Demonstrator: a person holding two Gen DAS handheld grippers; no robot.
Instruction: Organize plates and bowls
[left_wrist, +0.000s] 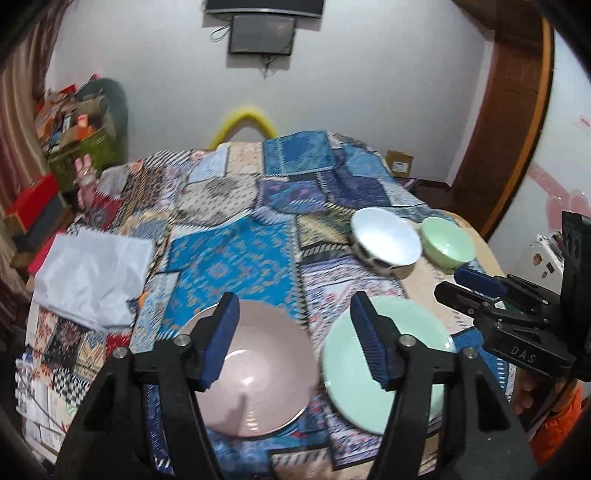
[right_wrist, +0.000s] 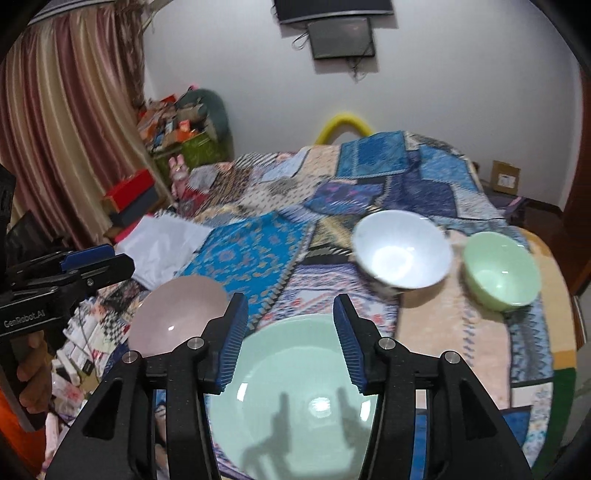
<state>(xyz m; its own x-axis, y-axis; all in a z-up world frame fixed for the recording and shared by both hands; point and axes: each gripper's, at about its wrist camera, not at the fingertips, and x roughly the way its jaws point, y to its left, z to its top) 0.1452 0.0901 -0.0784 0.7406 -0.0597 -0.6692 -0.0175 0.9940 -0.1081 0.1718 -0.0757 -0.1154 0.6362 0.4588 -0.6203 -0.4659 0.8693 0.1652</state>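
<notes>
Both grippers hang released: left gripper (left_wrist: 293, 339) above the pink plate (left_wrist: 258, 373) at bottom centre, right gripper (right_wrist: 290, 341) above the green plate (right_wrist: 295, 398). White bowl (left_wrist: 386, 240) and green bowl (left_wrist: 447, 242) wait centre-right, nearly touching. Risk, I'd say: grabbing one bowl could knock its neighbour toward the table (left_wrist: 424, 284) edge.

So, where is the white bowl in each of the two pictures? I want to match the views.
Left wrist view: the white bowl sits right of centre, above the mint plate, with the green bowl close on its right.
Right wrist view: the white bowl sits right of centre, above the mint plate, left of the green bowl.
Shared landmark: the yellow arch behind the table.
</notes>
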